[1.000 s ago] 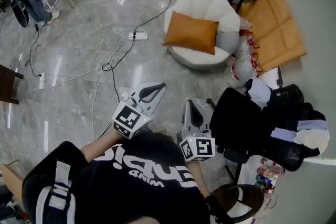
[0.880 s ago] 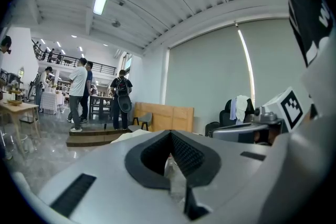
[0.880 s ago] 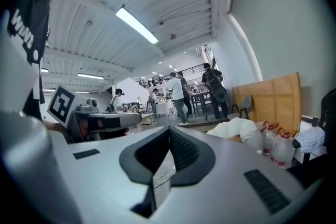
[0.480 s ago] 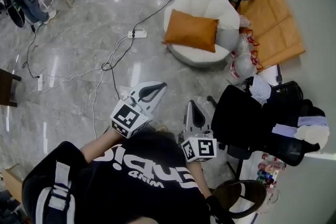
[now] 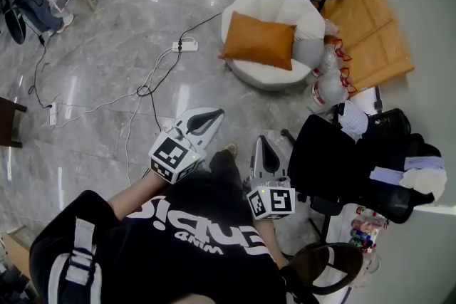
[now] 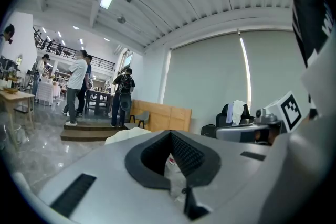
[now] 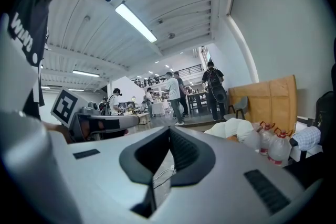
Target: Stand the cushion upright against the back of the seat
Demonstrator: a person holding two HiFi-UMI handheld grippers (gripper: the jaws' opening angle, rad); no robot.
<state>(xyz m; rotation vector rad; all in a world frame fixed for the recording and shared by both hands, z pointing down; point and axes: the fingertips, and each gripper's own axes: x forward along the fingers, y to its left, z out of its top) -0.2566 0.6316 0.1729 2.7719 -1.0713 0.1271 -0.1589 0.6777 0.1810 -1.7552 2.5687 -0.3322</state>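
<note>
Foot [image 5: 229, 151] stepped fwd since earlier. Left gripper [image 5: 205, 119], right gripper [image 5: 262, 149] shut tight, empty. Cushion [image 5: 260, 43] lying on seat [image 5: 274, 5], well ahead of you. Risk: floor cable [image 5: 152, 105] trips you; shut jaws just shove cushion.

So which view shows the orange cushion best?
The head view: the whole orange cushion lies on the white seat, nothing covering it. The left gripper view shows only the seat's pale top; the right gripper view likewise, with no clear cushion.
</note>
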